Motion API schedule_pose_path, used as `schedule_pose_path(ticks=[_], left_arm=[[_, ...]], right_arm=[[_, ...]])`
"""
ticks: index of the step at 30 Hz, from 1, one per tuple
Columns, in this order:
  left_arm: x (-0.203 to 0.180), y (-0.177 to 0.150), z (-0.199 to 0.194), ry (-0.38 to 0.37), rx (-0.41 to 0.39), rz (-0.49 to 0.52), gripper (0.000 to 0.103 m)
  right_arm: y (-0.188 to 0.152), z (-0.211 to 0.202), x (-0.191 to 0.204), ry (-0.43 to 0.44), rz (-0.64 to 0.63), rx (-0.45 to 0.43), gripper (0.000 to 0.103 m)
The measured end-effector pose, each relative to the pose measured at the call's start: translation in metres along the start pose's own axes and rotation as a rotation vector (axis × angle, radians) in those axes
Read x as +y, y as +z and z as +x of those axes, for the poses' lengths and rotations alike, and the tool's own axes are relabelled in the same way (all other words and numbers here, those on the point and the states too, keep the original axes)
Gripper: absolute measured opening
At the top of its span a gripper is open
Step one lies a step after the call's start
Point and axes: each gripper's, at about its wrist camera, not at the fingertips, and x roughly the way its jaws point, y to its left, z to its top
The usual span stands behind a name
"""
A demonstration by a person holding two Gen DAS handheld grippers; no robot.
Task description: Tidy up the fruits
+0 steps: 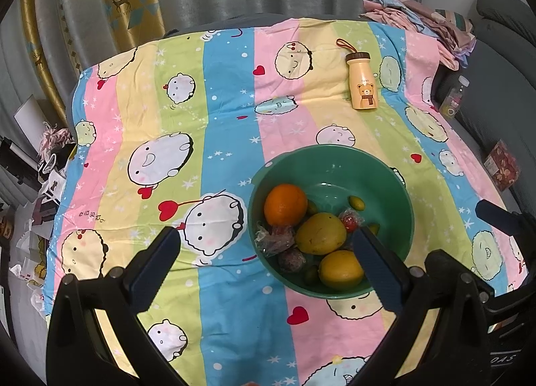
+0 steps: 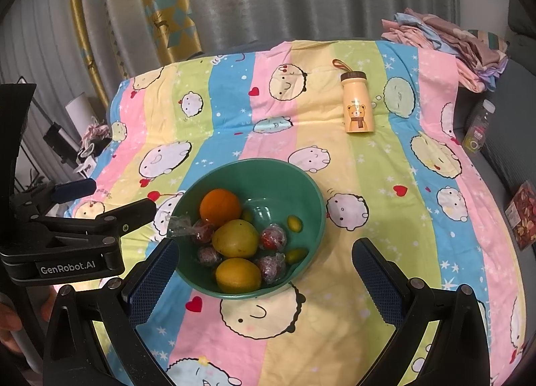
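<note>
A green bowl [image 1: 395, 195] [image 2: 301, 181] sits on a striped cartoon cloth. It holds an orange [image 1: 285, 204] [image 2: 220, 207], a yellow-green mango [image 1: 321, 233] [image 2: 236, 238], a lemon [image 1: 341, 268] [image 2: 238, 275], small green kumquats [image 1: 355, 202] [image 2: 294, 222] and several plastic-wrapped red and dark fruits [image 1: 277, 239] [image 2: 273, 238]. My left gripper [image 1: 264, 262] is open and empty, above the bowl's near left side. My right gripper [image 2: 264, 272] is open and empty, above the bowl's near right rim. The left gripper [image 2: 100, 198] also shows at the left of the right wrist view.
A yellow bear-print bottle [image 1: 362, 81] [image 2: 357, 103] lies on the cloth behind the bowl. Folded clothes [image 1: 418, 21] [image 2: 449, 34] are piled at the far right corner. A clear bottle [image 1: 454, 98] and a printed box [image 1: 502, 165] lie off the cloth's right edge.
</note>
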Motion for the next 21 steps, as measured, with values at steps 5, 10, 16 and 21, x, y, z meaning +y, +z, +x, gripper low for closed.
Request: schedule_pose_path(ticks=[5,10,16,21], left_arm=[[-0.0007,0.0009,-0.0004,-0.003,0.001,0.006,0.103],[-0.001,0.0012,-0.0002,-0.009,0.002,0.007,0.103],[-0.0021,0.0024,-0.0013,0.014,-0.018,0.012,0.103],[-0.0004,0.0046,-0.0017,0.015,-0.03,0.0,0.103]], right_arm=[[-0.0004,0.001,0.0006,-0.002,0.0,0.001,0.102],[-0.0005,0.0011,0.001,-0.003,-0.001,0.001,0.102],[-0.0022,0.0035,0.0017,-0.005,-0.003,0.001,0.102],[0.0002,0.0036,0.001,0.001,-0.007,0.005,0.102]])
